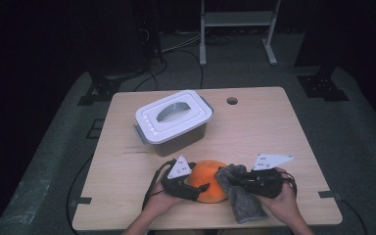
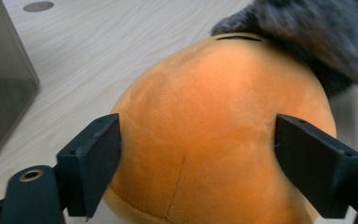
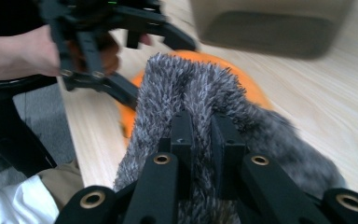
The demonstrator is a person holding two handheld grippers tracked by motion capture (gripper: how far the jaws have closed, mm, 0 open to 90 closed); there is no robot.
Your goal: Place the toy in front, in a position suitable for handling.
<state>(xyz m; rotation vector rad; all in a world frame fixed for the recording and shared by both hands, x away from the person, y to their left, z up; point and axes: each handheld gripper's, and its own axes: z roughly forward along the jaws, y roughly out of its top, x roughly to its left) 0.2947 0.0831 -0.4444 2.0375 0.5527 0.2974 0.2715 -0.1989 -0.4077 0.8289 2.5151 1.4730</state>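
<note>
Orange plush ball resting on the wooden counter, near the front edge, slightly left of centre. Grey furry cloth draped against the ball's right side, lower end trailing toward the front edge of the counter.

Left tool set wide around the ball. In the left gripper view, both black jaws flank the orange plush, one at each side, jaw faces at or just against the fabric; firm pressing cannot be told. Left hand behind the tool, close to the front edge.

Right tool pinched narrow on the grey furry cloth. In the right gripper view, jaws nearly together with a fold of fur clamped between them, the fur rising above the jaw tips and lying against the orange ball. Right hand near the front right portion of the counter.

Lidded plastic storage box standing behind the ball, toward the left rear, white lid with a recessed handle shut on top. Narrow strip of bare counter between box and ball.

Open room: broad bare surface right of the box up to the right edge; round cable hole near the rear edge. Little margin between both hands and the front edge.
</note>
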